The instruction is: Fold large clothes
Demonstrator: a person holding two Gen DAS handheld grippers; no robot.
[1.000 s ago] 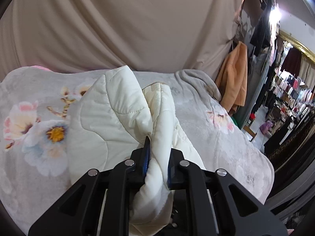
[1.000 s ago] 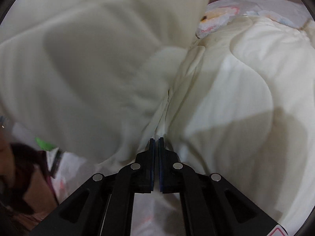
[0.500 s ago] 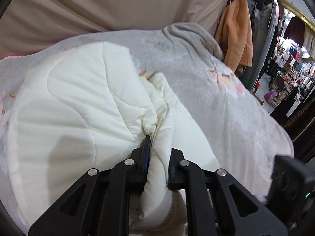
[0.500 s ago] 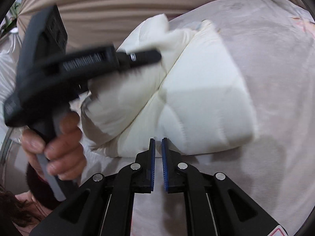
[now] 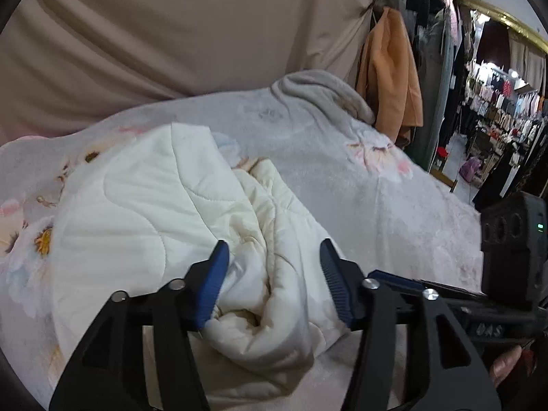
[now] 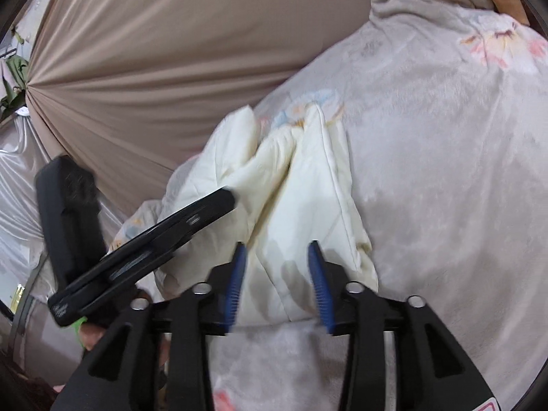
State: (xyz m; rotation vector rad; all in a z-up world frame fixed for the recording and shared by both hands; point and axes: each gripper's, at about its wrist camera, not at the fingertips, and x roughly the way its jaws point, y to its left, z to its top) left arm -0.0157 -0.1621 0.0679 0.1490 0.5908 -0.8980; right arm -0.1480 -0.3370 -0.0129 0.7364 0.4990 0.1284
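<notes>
A cream quilted garment (image 5: pixel 191 226) lies bundled and folded on a grey floral blanket (image 5: pixel 376 185). My left gripper (image 5: pixel 274 257) is open, its blue pads on either side of the garment's rolled near edge without pinching it. In the right wrist view the same garment (image 6: pixel 301 185) lies ahead, and my right gripper (image 6: pixel 277 257) is open just at its near edge. The left gripper (image 6: pixel 205 209) shows there as a black tool reaching in from the left onto the garment.
A beige draped curtain (image 5: pixel 171 34) hangs behind the blanket. An orange coat (image 5: pixel 390 72) hangs at the right, with clothing racks (image 5: pixel 496 102) beyond. The right gripper's body (image 5: pixel 510 239) shows at the right edge of the left view.
Both grippers have opened: the left let go of the garment's edge, and the right spread its pads. The garment has settled onto the blanket in a folded bundle.
</notes>
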